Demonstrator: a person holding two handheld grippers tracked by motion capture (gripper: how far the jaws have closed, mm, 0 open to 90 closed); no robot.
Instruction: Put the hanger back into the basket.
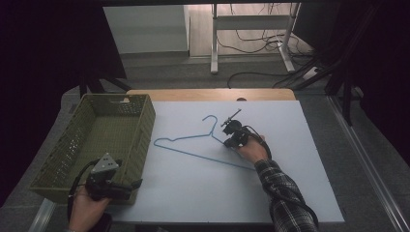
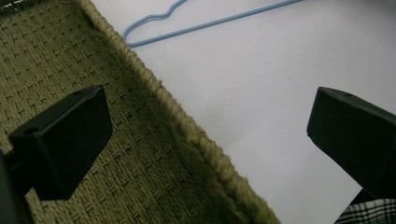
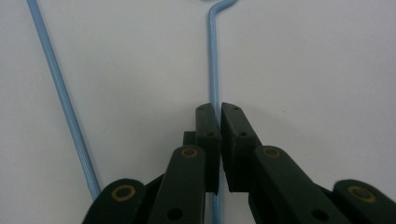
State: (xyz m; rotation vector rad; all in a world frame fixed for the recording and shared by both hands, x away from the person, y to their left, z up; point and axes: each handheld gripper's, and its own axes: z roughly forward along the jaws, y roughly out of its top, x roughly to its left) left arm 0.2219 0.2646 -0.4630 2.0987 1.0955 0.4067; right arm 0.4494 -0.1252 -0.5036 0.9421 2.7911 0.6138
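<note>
My right tool (image 3: 215, 112) reaches forward, clamped on the blue hanger (image 3: 213, 56) neck; left tool (image 2: 205, 135), jaws apart, over the basket (image 2: 196, 135) rim.

1. I see a lab or test room: black curtains (image 1: 43, 43) hang on both sides
2. Loose cables (image 1: 256, 41) trail across the floor under a metal desk frame (image 1: 251, 29)
3. A white board (image 1: 290, 159) tops my table

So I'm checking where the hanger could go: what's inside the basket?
The basket shows a bare woven floor in the high view. Its near wall hides the closest strip of floor, where the left gripper sits open over the rim.
</note>
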